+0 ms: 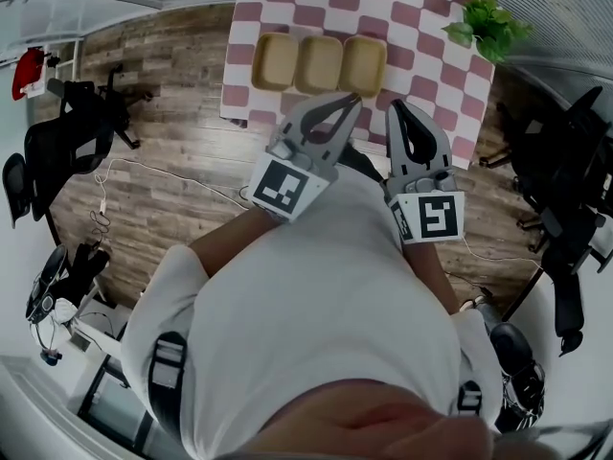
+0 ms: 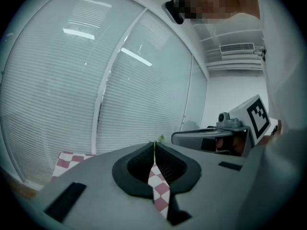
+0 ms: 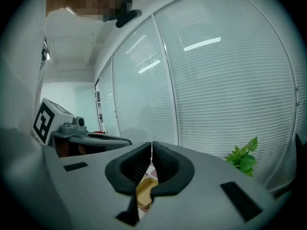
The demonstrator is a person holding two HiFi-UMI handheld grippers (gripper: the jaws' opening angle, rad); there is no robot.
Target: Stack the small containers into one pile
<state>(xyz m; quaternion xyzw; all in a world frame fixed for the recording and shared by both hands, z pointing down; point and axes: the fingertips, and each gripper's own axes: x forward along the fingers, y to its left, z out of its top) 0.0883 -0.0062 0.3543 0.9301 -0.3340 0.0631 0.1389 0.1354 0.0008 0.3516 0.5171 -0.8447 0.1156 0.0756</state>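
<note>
Tan container row (image 1: 320, 62), head view only

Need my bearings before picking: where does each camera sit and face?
Head view: on the head, steeply down at checked table, three containers; shirt, left gripper, right gripper show.
Left gripper view: along its shut jaws toward blinds; right gripper alongside.
Right gripper view: along its shut jaws, blinds and plant.
Shared: plant, in head and right gripper views.
</note>
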